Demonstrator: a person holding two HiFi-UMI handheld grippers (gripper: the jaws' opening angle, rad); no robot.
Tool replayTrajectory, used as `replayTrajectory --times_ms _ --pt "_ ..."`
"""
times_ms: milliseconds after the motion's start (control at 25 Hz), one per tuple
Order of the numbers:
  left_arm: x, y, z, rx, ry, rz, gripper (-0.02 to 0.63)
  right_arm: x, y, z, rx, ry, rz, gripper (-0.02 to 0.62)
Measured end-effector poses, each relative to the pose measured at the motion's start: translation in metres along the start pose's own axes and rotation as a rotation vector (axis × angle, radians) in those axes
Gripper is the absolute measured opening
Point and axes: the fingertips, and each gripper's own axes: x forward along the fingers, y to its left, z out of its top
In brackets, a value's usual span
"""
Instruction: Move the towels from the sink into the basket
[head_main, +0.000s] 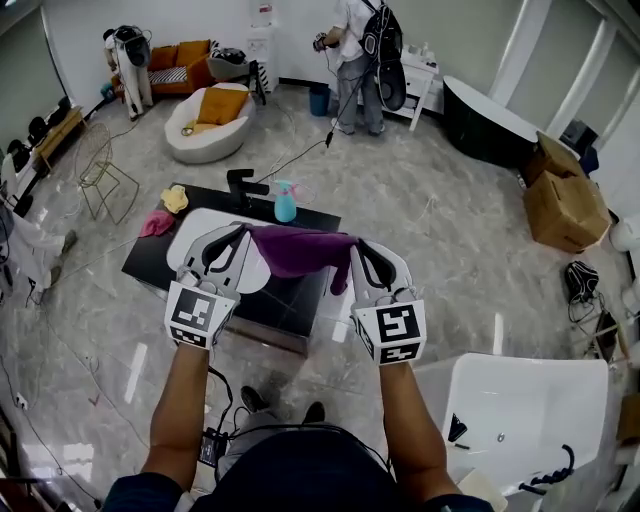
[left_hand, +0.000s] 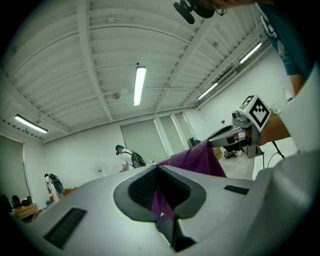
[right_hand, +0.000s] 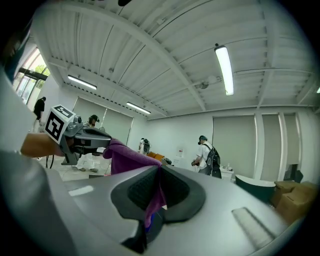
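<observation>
I see a pale marble floor (head_main: 420, 230) spread out under me, crowded at its edges. A white bathtub (head_main: 520, 410) sits close on my right, just beside the right forearm. A black tub (head_main: 490, 125) stands further off along the right wall, and cardboard boxes (head_main: 563, 200) are stacked near it. At the far left a round white tub (head_main: 205, 130) holds an orange cushion (head_main: 222, 104). A person with a backpack (head_main: 358, 60) stands at the far wall, well apart from my work.

Directly below the tongs is the black counter (head_main: 290, 300) with its white basin (head_main: 195, 228) set into it.

The purple towel (head_main: 300, 248) is up out of the basin, stretched in the air between my two tongs. It sags a little in the middle and one corner hangs down by the right one.

The left gripper (head_main: 245, 232) has its jaws pressed together on one end of the towel, with cloth showing between the pads. The right gripper (head_main: 355, 245) is clamped on the other end in the same way.

Just beyond the towel, the black faucet (head_main: 243, 186) and a teal bottle (head_main: 285, 203) stand on the counter's far edge. A pink cloth (head_main: 156, 223) and a yellow cloth (head_main: 175, 198) lie on the counter's left end.
</observation>
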Motion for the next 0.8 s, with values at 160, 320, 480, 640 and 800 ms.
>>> replayTrajectory --times_ms 160,320,480,640,800 --pt "0.029 -0.038 0.008 0.009 -0.011 -0.072 0.014 -0.028 -0.035 -0.015 0.019 0.018 -0.068 0.023" --pt "0.056 -0.075 0.012 0.015 -0.027 -0.157 0.014 -0.06 -0.065 -0.032 0.029 0.043 -0.153 0.023" --pt "0.089 -0.117 0.02 0.007 -0.059 -0.255 0.014 -0.092 -0.099 -0.055 0.053 0.086 -0.252 0.023" --pt "0.119 -0.154 0.023 -0.001 -0.079 -0.356 0.014 -0.12 -0.127 -0.06 0.044 0.108 -0.349 0.023" --pt "0.138 -0.185 0.031 -0.011 -0.107 -0.454 0.014 -0.146 -0.146 -0.067 0.048 0.136 -0.447 0.023"
